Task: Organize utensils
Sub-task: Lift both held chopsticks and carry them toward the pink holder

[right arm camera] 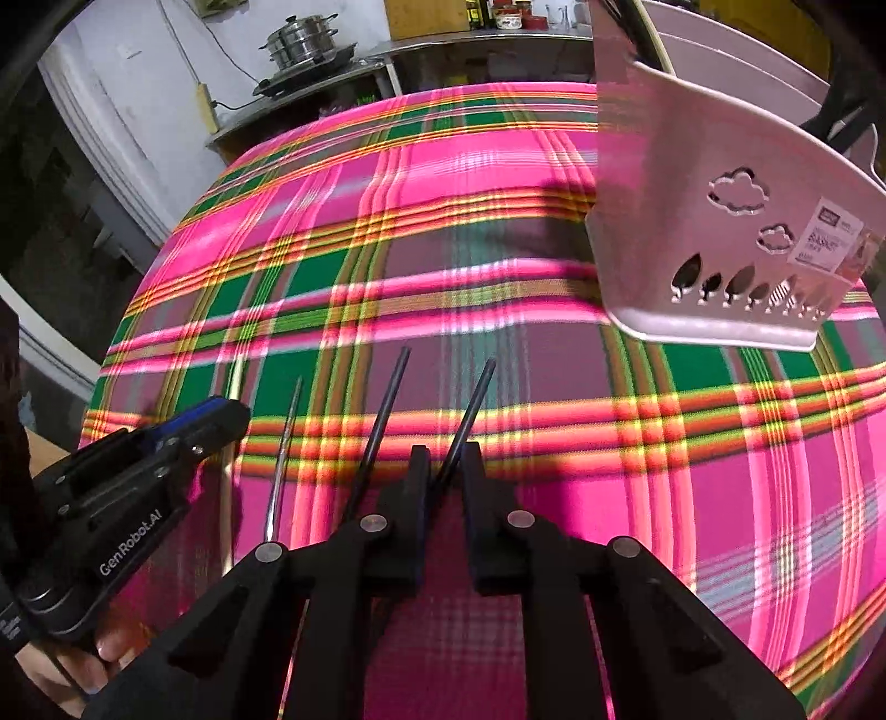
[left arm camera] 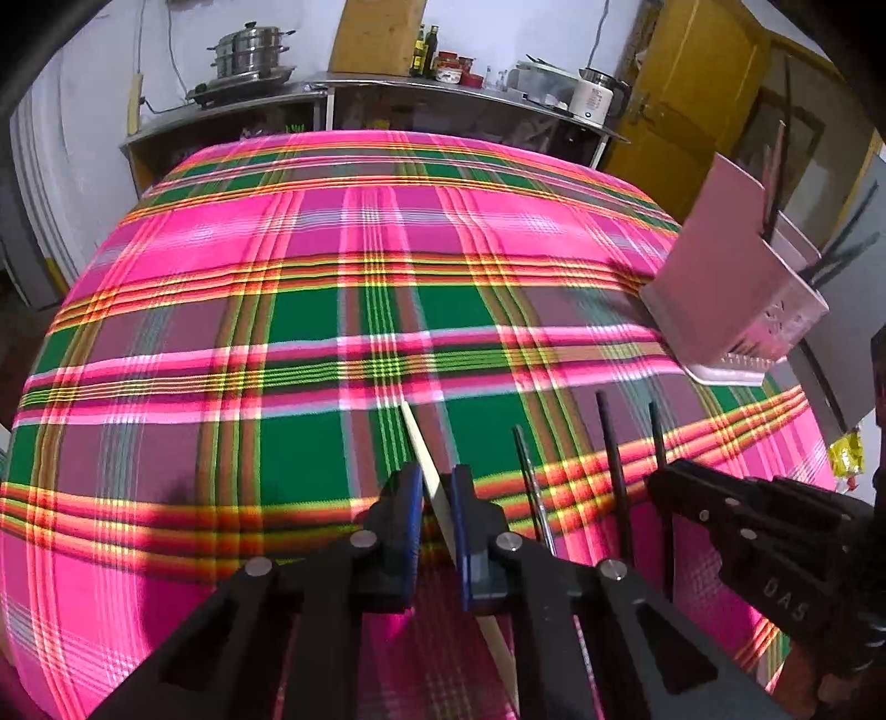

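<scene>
A cream chopstick (left arm camera: 412, 426) runs between the blue pads of my left gripper (left arm camera: 437, 482), which is shut on it just above the plaid cloth (left arm camera: 277, 332). To its right lie a thin metal chopstick (left arm camera: 523, 454) and a dark chopstick (left arm camera: 609, 443). My right gripper (right arm camera: 447, 459) is shut on another dark chopstick (right arm camera: 479, 387), which crosses its jaws at a slant. The loose dark chopstick (right arm camera: 390, 399) and the metal chopstick (right arm camera: 290, 415) lie to its left, with the left gripper (right arm camera: 232, 412) beyond. A pink utensil holder (right arm camera: 664, 194) with dark utensils stands at the right.
The pink utensil holder (left arm camera: 714, 266) stands near the table's right edge. Behind the table is a steel counter with a steamer pot (left arm camera: 252, 52), bottles and a white kettle (left arm camera: 595, 97). A yellow door (left arm camera: 698, 83) is at the back right. A hand (right arm camera: 66, 670) holds the left gripper.
</scene>
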